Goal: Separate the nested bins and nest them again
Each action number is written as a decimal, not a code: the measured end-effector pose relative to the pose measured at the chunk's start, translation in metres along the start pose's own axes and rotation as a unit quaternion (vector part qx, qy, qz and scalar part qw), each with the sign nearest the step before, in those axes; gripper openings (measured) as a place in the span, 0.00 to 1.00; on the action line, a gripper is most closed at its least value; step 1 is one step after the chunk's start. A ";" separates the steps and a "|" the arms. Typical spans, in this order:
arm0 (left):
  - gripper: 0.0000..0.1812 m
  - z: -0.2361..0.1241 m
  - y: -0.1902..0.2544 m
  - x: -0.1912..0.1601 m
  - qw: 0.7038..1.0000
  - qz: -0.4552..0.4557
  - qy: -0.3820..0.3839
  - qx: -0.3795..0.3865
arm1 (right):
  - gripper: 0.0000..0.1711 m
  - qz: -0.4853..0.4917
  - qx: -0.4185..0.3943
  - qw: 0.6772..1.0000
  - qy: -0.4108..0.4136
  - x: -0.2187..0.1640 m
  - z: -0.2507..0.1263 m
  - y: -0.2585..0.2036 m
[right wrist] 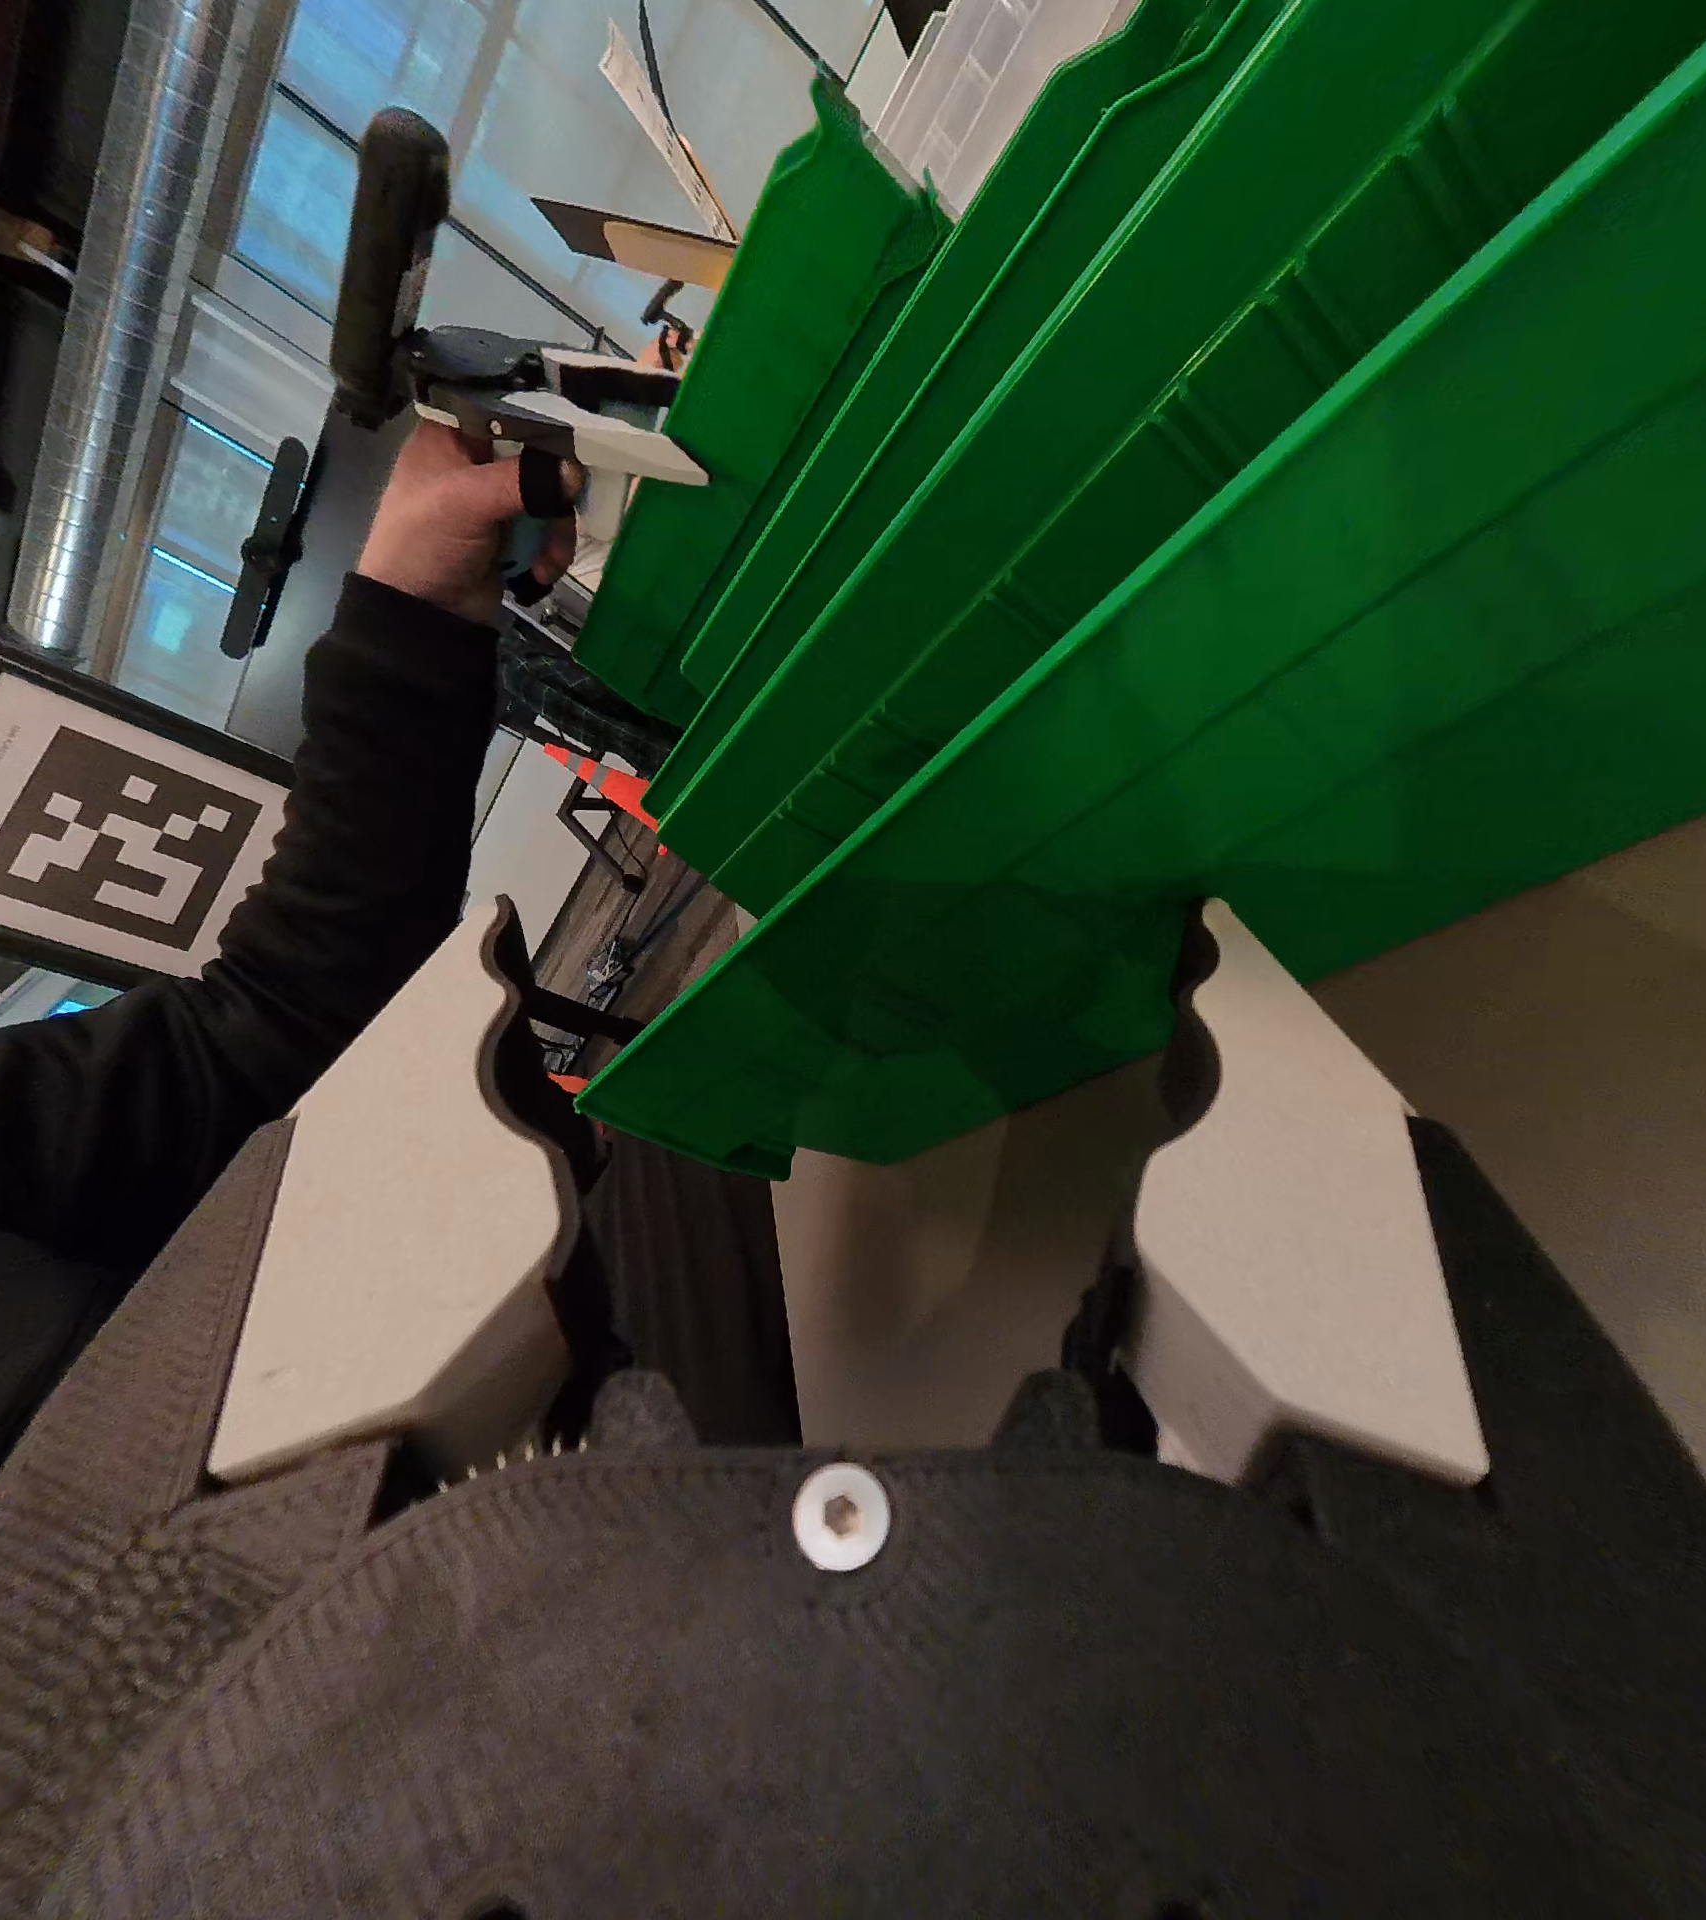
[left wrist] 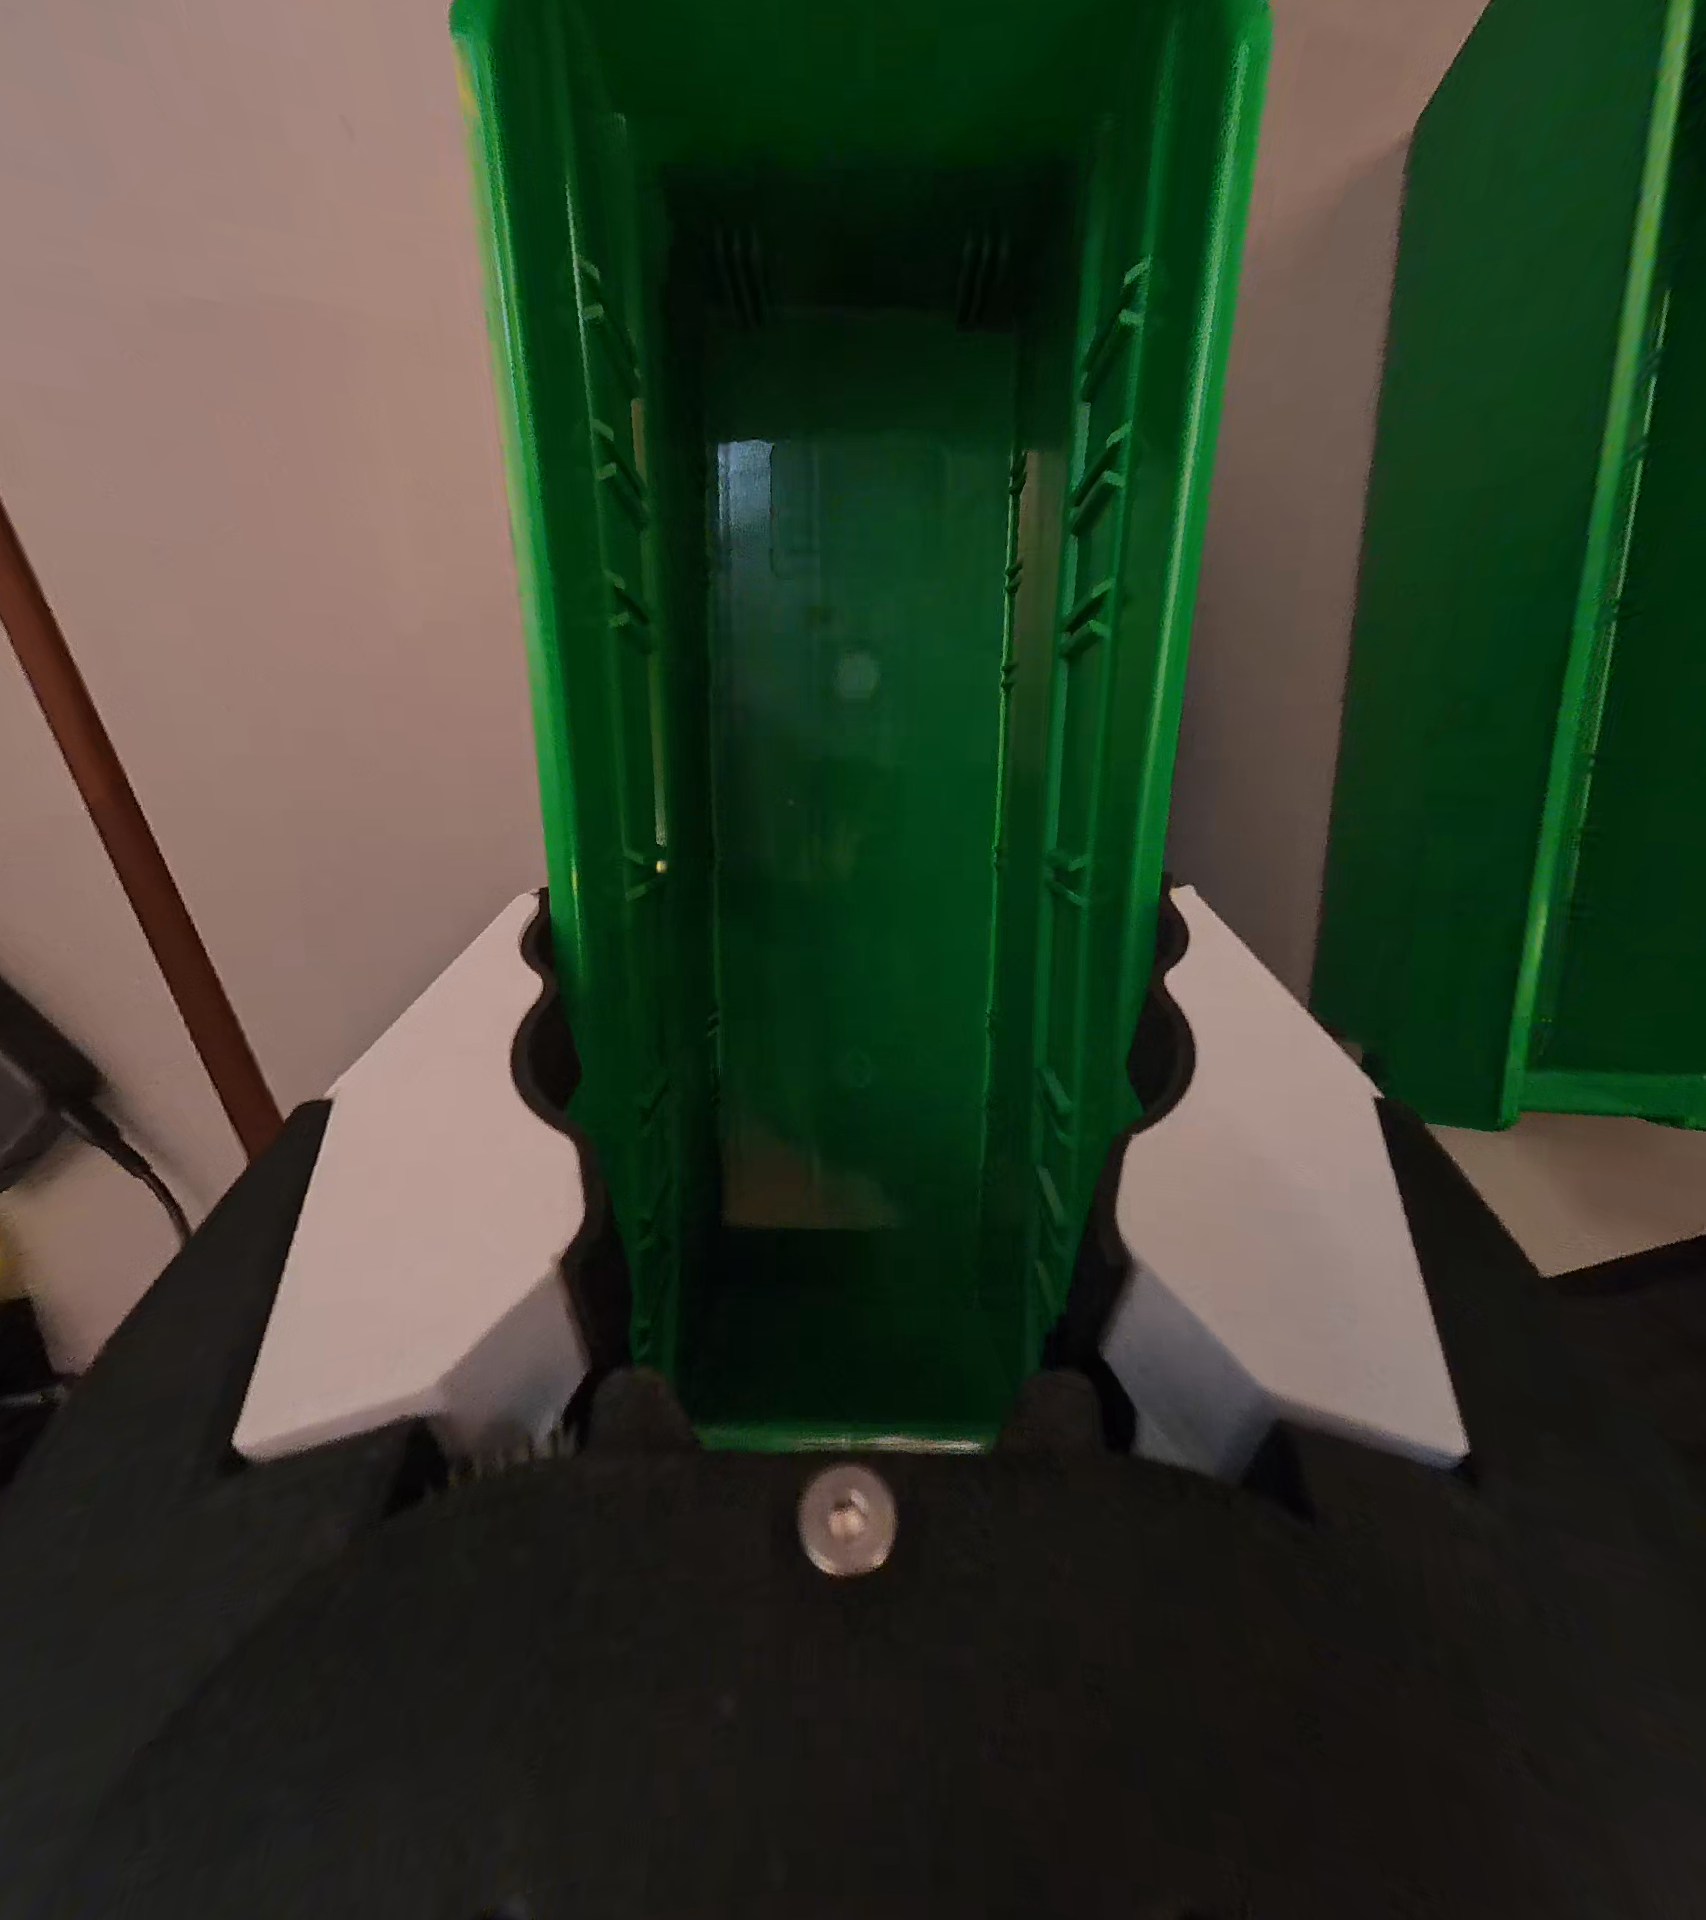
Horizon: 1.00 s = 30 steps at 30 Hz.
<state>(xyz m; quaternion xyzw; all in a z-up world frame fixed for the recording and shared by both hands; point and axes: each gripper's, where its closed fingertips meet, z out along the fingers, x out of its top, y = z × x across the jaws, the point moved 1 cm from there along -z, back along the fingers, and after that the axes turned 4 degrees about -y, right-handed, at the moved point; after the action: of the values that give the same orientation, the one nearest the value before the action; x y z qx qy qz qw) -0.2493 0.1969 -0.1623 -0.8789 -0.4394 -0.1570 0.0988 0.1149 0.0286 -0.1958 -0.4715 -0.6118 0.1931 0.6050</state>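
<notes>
The green bin fills the left wrist view, clamped between the left gripper fingers above the table. A second green bin sits between the right gripper fingers, which stand spread; only the right fingertip touches it.

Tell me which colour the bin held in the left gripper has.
Green. The bin in the left gripper shows best in the left wrist view.

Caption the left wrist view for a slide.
Left gripper clamps a green bin end-on; a second green bin stands apart at right.
</notes>
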 end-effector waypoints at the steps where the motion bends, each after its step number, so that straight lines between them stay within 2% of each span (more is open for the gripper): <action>1: 0.60 -0.003 0.000 0.001 1.000 0.002 0.002 0.002 | 0.71 0.000 0.000 1.000 0.000 0.000 0.000 0.000; 15: 0.57 -0.055 -0.002 0.020 0.998 0.005 0.059 0.012 | 0.71 -0.003 -0.002 1.000 -0.002 -0.001 -0.001 -0.002; 21: 0.57 -0.089 -0.005 0.031 0.996 0.006 0.093 0.013 | 0.71 -0.002 -0.005 1.000 0.000 -0.001 -0.003 0.000; 26: 0.59 -0.120 -0.032 0.034 0.994 0.003 0.098 0.056 | 0.71 0.002 -0.007 1.000 0.003 0.000 -0.005 0.003; 30: 0.59 -0.108 -0.075 0.022 0.994 -0.028 0.068 0.076 | 0.71 0.005 -0.010 1.000 0.004 -0.001 -0.007 0.006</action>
<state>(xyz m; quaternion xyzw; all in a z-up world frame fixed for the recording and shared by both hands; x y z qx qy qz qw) -0.3178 0.2238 -0.0507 -0.8434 -0.4669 -0.1855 0.1905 0.1231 0.0287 -0.1998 -0.4812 -0.6090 0.1884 0.6018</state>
